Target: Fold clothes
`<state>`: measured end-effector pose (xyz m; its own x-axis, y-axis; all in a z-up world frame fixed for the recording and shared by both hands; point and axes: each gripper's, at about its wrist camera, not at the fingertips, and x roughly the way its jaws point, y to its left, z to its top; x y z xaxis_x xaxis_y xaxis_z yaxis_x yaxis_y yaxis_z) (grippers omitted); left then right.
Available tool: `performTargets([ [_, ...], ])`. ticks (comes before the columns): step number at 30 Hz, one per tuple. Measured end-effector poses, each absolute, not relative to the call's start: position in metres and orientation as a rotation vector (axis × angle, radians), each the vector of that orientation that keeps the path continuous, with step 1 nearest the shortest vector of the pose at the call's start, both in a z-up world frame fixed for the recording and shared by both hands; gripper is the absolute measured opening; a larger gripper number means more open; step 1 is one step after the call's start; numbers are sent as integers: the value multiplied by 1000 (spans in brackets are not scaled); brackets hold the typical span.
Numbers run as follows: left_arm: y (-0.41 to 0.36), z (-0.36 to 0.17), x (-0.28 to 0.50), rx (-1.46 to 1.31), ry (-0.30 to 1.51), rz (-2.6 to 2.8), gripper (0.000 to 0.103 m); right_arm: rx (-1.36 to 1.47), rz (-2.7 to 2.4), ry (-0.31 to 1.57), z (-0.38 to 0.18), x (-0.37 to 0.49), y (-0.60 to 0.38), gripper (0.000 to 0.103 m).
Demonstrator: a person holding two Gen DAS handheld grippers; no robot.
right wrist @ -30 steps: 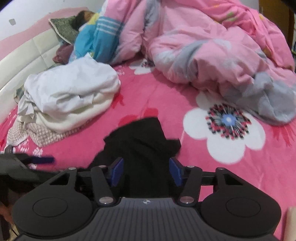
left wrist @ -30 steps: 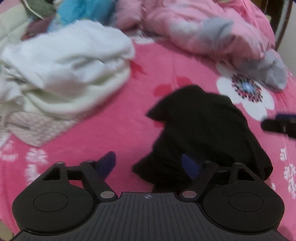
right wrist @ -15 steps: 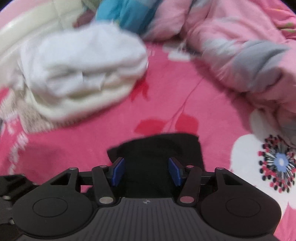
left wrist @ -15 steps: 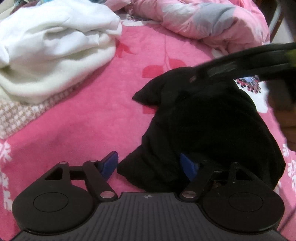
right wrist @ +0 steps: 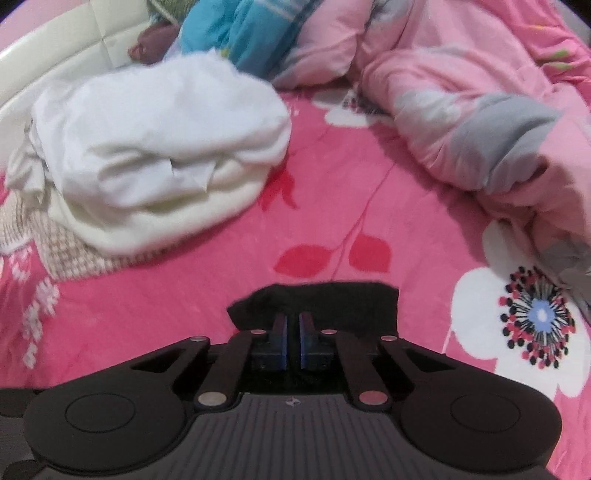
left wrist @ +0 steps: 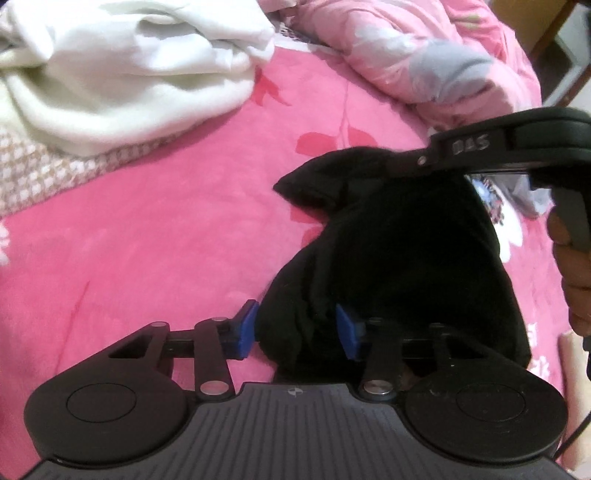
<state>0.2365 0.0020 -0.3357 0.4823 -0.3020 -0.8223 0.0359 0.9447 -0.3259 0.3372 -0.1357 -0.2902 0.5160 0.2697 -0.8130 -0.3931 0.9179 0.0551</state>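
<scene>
A crumpled black garment (left wrist: 406,258) lies on the pink flowered bed sheet (left wrist: 166,240). My left gripper (left wrist: 295,332) straddles its near corner: a lump of black cloth fills the gap between the blue pads, and the jaws are closing on it. In the right wrist view my right gripper (right wrist: 293,339) sits on the garment's far edge (right wrist: 332,299), pads almost together and pinching the cloth. The left wrist view shows the right gripper (left wrist: 402,162) reaching in from the right onto that far corner, with a person's hand (left wrist: 576,266) on its handle.
A heap of white clothes (right wrist: 159,155) over a checked cloth (left wrist: 55,166) lies at the left. A bunched pink and grey quilt (right wrist: 480,110) fills the back right. A blue garment (right wrist: 240,29) and a pale padded headboard (right wrist: 74,37) are behind the heap.
My right gripper swung left to the garment's far edge and shut there. My left gripper dropped closer to the near corner and its pads came nearer together.
</scene>
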Motion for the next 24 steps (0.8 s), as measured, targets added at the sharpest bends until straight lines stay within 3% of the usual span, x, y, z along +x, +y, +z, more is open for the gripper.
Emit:
performTargets([
  [7, 11, -320, 228, -265, 1034, -289, 47, -30, 308, 875, -249, 310, -154, 6],
  [11, 9, -321, 231, -232, 1044, -343, 63, 15, 235, 860, -233, 294, -174, 6],
  [24, 7, -313, 224, -202, 1077, -550, 65, 162, -183, 1002, -223, 179, -284, 5],
])
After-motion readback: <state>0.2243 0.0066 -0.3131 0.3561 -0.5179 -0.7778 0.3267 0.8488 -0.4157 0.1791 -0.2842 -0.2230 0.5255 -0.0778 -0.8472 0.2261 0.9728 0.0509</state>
